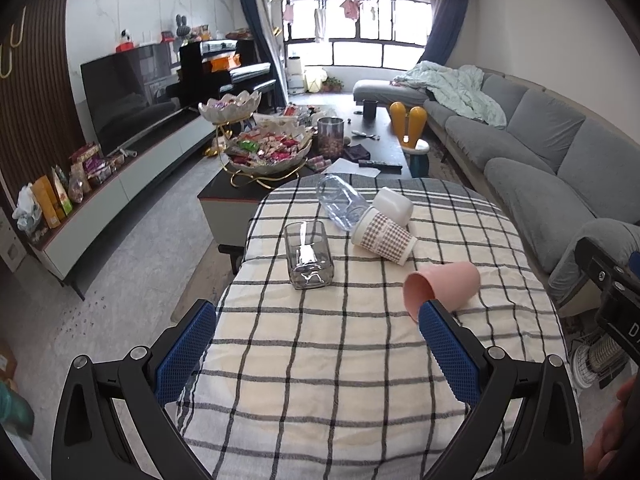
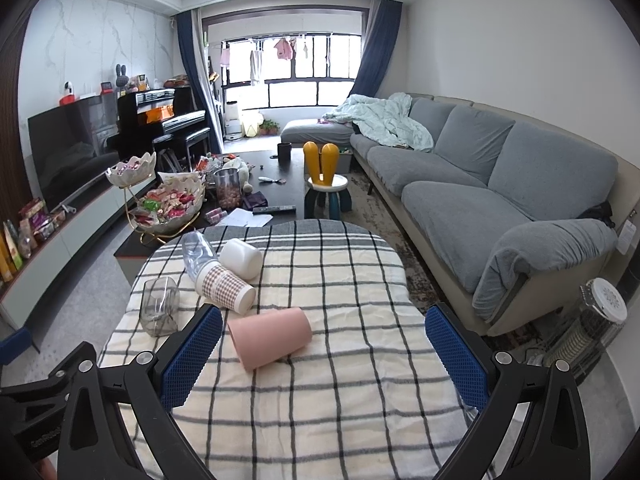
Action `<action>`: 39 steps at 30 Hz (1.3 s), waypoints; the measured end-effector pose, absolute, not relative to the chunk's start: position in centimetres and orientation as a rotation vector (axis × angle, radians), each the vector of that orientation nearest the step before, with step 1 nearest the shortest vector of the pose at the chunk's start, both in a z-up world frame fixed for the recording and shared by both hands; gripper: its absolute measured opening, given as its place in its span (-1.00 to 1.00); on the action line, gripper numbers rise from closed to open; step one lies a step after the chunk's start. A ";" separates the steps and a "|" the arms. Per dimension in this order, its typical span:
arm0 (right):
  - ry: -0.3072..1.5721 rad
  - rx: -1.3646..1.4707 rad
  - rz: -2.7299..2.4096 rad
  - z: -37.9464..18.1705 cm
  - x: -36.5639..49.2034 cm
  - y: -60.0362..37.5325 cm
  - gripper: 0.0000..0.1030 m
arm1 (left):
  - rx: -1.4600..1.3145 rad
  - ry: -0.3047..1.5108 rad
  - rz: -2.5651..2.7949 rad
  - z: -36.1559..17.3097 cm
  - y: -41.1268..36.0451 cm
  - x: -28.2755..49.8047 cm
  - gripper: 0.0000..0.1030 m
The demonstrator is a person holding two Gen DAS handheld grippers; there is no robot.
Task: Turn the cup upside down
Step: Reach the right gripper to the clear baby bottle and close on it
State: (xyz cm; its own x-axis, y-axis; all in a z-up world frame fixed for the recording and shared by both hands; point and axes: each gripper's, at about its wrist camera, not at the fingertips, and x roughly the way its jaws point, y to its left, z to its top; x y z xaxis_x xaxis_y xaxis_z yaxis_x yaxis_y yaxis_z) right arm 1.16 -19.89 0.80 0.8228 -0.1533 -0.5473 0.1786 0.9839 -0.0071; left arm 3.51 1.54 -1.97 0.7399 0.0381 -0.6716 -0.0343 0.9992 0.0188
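Observation:
A pink cup [image 1: 444,286] lies on its side on the checked tablecloth [image 1: 340,360], mouth toward me; it also shows in the right wrist view [image 2: 270,338]. A checked paper cup [image 1: 384,236] [image 2: 226,286], a white cup [image 1: 394,205] [image 2: 241,258] and a clear blue cup [image 1: 340,202] [image 2: 198,254] also lie on their sides. A clear square glass [image 1: 309,254] [image 2: 159,306] stands upside down. My left gripper [image 1: 318,344] is open and empty above the cloth, its right finger in front of the pink cup. My right gripper [image 2: 324,354] is open and empty, the pink cup just beyond its left finger.
A dark coffee table [image 1: 384,148] with snack bowls [image 1: 268,152] stands beyond the cloth-covered table. A grey sofa [image 2: 500,184] runs along the right. A small heater [image 2: 596,320] stands at the right. A TV and low cabinet [image 1: 132,168] line the left wall.

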 end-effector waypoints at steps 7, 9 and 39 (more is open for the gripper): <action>0.602 0.045 -0.180 -0.4 6.2 -18.8 0.98 | -0.017 0.762 0.081 -3.3 3.0 8.4 1.00; 0.609 0.046 -0.181 -0.6 7.6 -18.7 0.98 | -0.022 0.772 0.082 -3.5 3.1 10.0 1.00; 1.093 -0.274 0.249 -9.4 37.8 -2.7 0.92 | -0.089 0.946 0.070 -9.5 9.8 28.2 1.00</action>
State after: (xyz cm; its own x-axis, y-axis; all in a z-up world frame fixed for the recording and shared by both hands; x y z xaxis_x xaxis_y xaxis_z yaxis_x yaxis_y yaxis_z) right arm 37.78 -2.67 -9.37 0.4380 0.0637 -0.8967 -0.3315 0.9386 -0.0952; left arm 28.19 9.79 -9.55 0.5831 0.0206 -0.8122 -0.0988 0.9941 -0.0458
